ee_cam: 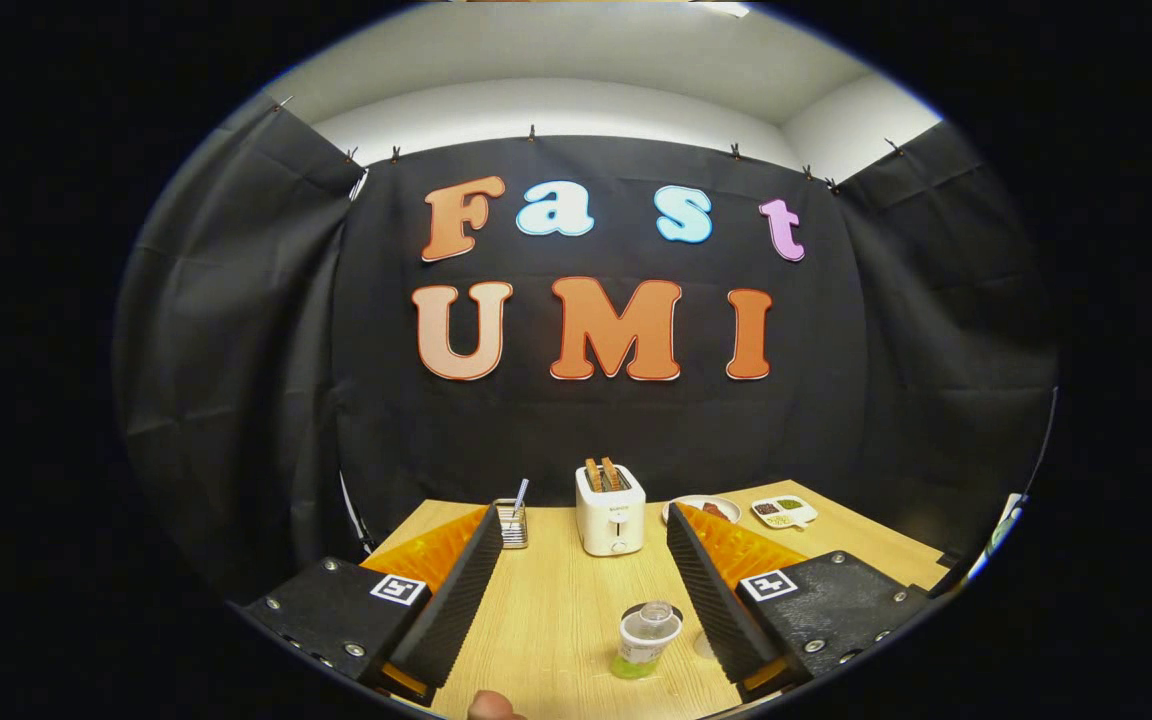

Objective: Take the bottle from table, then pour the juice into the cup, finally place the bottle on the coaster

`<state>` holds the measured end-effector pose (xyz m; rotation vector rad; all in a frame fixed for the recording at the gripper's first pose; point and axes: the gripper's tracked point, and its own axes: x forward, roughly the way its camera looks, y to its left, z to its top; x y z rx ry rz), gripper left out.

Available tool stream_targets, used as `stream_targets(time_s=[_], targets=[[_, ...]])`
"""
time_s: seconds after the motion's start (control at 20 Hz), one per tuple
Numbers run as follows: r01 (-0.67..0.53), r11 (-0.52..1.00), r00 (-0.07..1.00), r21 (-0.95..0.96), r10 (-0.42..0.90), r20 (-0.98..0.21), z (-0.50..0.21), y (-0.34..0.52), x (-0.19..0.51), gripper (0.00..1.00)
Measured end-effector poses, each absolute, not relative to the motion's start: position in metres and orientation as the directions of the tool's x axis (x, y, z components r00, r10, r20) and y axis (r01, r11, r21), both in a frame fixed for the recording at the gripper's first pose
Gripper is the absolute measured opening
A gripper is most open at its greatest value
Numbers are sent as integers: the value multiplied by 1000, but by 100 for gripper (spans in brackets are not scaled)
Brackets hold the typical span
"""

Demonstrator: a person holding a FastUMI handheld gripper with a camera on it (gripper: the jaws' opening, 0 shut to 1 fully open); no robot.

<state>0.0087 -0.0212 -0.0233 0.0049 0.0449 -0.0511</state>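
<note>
While spread, fingers [576, 560] flank the bottle [644, 640].

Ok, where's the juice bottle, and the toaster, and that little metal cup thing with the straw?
Bottle [646, 640]: gripper view, on its body, between the open fingers.
Toaster [611, 520]: gripper view, on its front face, beyond the fingers.
Metal holder [511, 524]: gripper view, on its side wall, left of the toaster.

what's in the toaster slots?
Two slices of toast stand upright in the toaster, tops sticking out; their lower parts are hidden inside. The gripper is open, with the bottle between its fingers, untouched.
</note>
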Motion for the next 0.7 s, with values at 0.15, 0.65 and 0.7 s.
stream_targets(time_s=[0.15,0.65,0.7], targets=[[82,996,993,-18,-83,-84,-39,-36,13,98],[161,986,967,-29,-164,-193,-98,-79,28,98],[163,986,965,-31,-166,-204,-104,-80,29,99]])
